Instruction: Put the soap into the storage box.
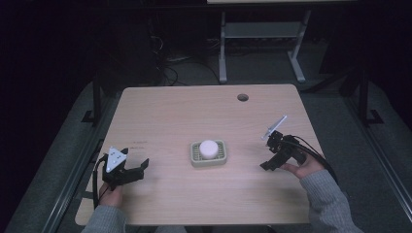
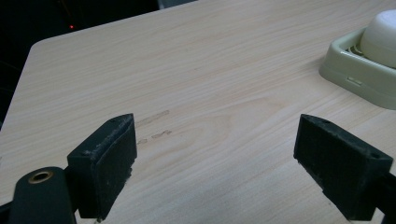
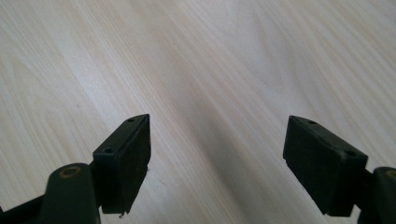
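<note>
A pale green soap dish (image 1: pixel 196 158) sits at the table's middle with a round white soap bar (image 1: pixel 209 148) on it. In the left gripper view the dish (image 2: pixel 359 79) and soap (image 2: pixel 380 30) lie at the far right edge. My left gripper (image 1: pixel 137 170) rests near the front left of the table, open, with nothing between its jaws (image 2: pixel 217 158). My right gripper (image 1: pixel 266 165) is held low at the table's right side, tilted down toward the wood, open and empty (image 3: pixel 217 154).
The light wooden table (image 1: pixel 184 111) has a round cable hole (image 1: pixel 242 97) near its far edge. Faint marks (image 2: pixel 154 126) show on the wood ahead of the left gripper. Dark floor, cables and a white desk frame (image 1: pixel 222 48) lie beyond.
</note>
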`<action>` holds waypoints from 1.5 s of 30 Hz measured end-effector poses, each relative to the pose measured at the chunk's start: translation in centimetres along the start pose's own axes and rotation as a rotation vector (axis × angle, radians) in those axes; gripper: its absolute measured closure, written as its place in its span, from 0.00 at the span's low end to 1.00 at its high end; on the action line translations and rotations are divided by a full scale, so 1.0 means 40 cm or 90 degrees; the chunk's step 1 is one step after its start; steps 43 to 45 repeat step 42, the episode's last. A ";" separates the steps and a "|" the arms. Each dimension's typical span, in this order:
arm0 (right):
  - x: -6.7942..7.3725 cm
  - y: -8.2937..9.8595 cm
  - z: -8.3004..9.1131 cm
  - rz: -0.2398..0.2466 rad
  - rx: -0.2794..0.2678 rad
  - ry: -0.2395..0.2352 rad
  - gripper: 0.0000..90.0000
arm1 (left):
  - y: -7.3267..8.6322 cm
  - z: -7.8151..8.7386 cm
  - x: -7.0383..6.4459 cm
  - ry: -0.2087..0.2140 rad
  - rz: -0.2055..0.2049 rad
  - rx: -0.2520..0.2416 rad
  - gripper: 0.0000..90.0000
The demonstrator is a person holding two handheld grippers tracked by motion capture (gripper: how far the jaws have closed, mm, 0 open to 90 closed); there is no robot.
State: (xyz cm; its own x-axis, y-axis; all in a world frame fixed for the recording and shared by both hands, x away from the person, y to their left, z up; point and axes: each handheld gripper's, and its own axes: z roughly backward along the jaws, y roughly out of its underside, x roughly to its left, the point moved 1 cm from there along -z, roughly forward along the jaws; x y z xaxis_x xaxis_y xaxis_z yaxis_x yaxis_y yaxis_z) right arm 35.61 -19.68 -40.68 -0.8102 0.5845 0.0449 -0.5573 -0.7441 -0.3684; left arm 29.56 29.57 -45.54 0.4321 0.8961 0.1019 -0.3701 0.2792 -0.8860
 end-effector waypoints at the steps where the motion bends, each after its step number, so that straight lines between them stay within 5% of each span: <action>1: 0.001 0.006 -0.001 -0.004 0.002 -0.002 0.25 | 0.000 0.000 0.000 0.000 0.000 -0.001 0.14; 45: 0.059 0.168 -0.026 -0.051 -0.062 -0.009 0.25 | 0.001 0.003 0.000 -0.003 -0.002 -0.001 0.14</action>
